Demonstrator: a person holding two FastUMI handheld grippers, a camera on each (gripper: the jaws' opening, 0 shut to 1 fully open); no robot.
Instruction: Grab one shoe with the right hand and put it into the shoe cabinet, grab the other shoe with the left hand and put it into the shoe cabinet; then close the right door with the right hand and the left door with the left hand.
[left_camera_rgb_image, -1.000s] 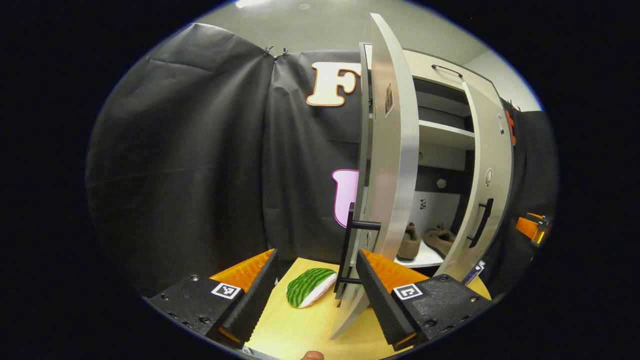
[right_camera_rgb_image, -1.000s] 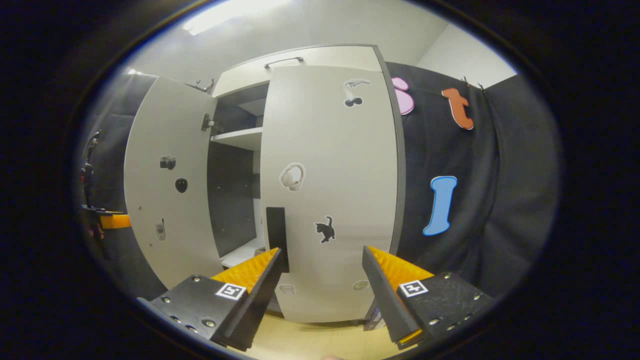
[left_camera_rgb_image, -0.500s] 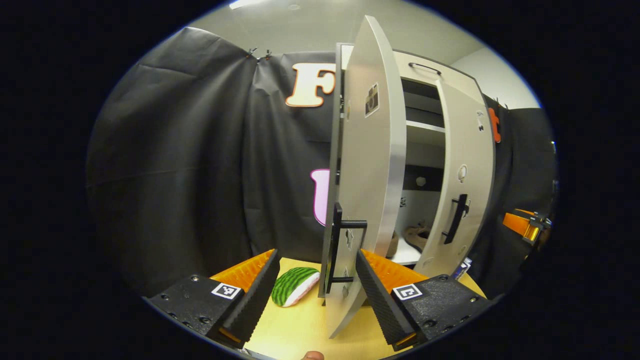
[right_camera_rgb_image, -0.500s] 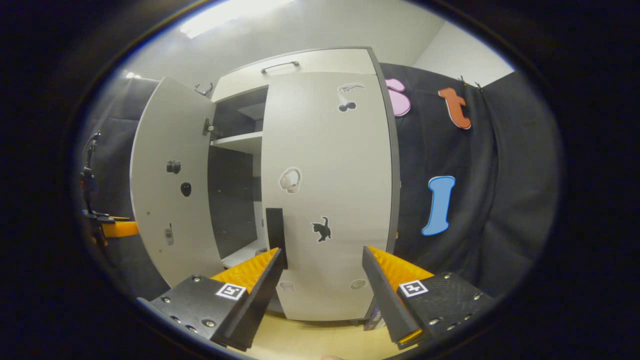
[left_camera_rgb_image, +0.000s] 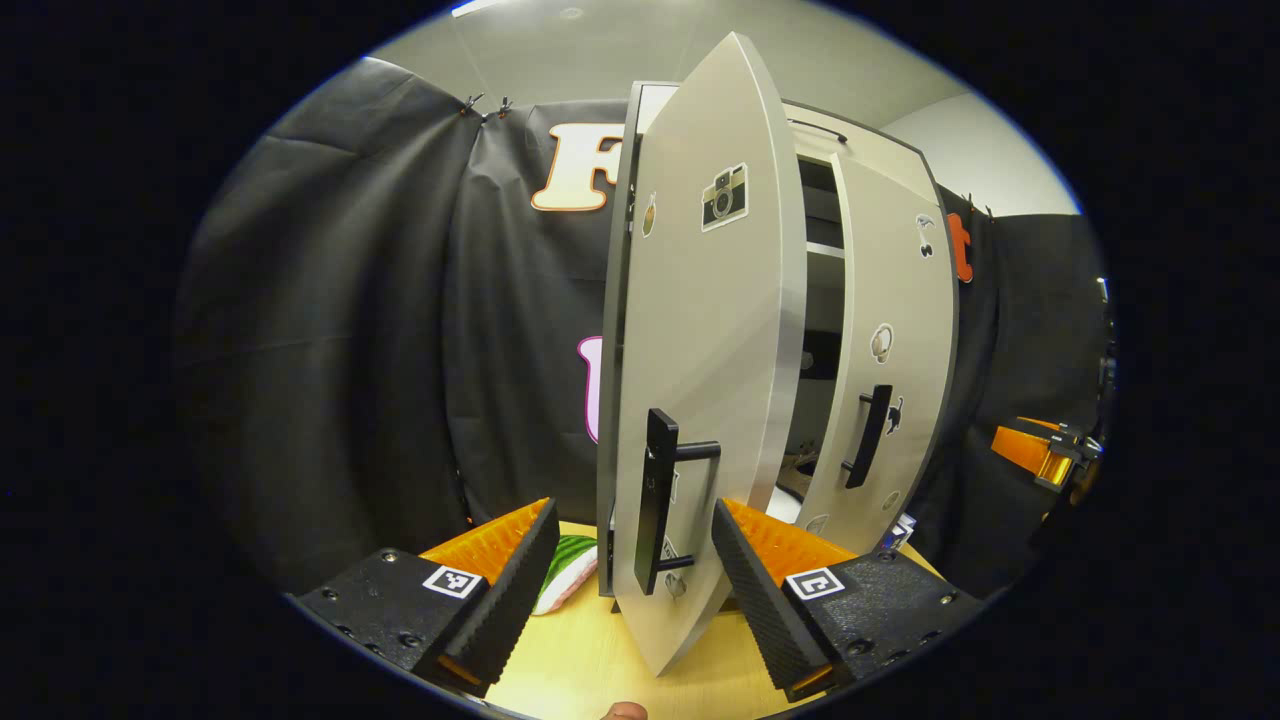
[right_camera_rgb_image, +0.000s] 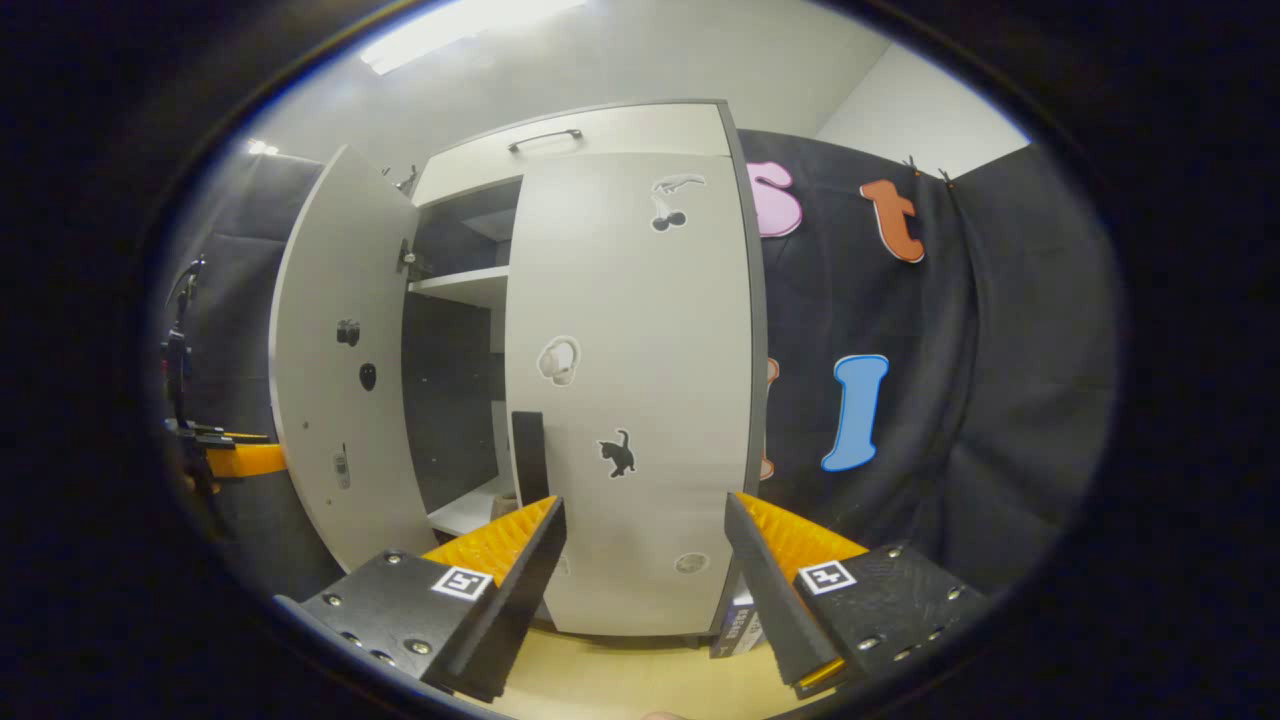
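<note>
Shoe cabinet (right_camera_rgb_image: 470, 165) stood on the wooden tabletop (left_camera_rgb_image: 590, 660), and I took it as my reference for every position below.

Nearest, in the left gripper view, I held the left gripper (left_camera_rgb_image: 633, 560) with its fingers spread wide and gripping nothing. The left door (left_camera_rgb_image: 700, 330) hung partly open, and its lower edge and black handle (left_camera_rgb_image: 655, 500) sat between the two fingers; I could not tell whether either finger touched the door. A watermelon-patterned item (left_camera_rgb_image: 560, 570) lay on the tabletop beside the cabinet's left side, partly hidden by the left finger. A camera sticker (left_camera_rgb_image: 724, 196) sat high on the left door's face.

In the right gripper view, the right gripper (right_camera_rgb_image: 645, 560) likewise had its fingers wide apart, empty, pointed at the lower part of the right door (right_camera_rgb_image: 630, 390). That door lay nearly flush with the cabinet front; I could not tell whether it was fully shut. Its handle (right_camera_rgb_image: 529, 455) stood at the door's inner edge, just above my left finger. A cat sticker (right_camera_rgb_image: 616, 453) sat just beside the handle.

Behind the gap between the doors, a white shelf (right_camera_rgb_image: 465, 285) crossed the upper interior. I could not make out the shoes for certain: only a small brown shape (left_camera_rgb_image: 800, 470) showed at the bottom of the gap.

Farther off, the other gripper (left_camera_rgb_image: 1040, 455) appeared beyond the cabinet's right side.
</note>
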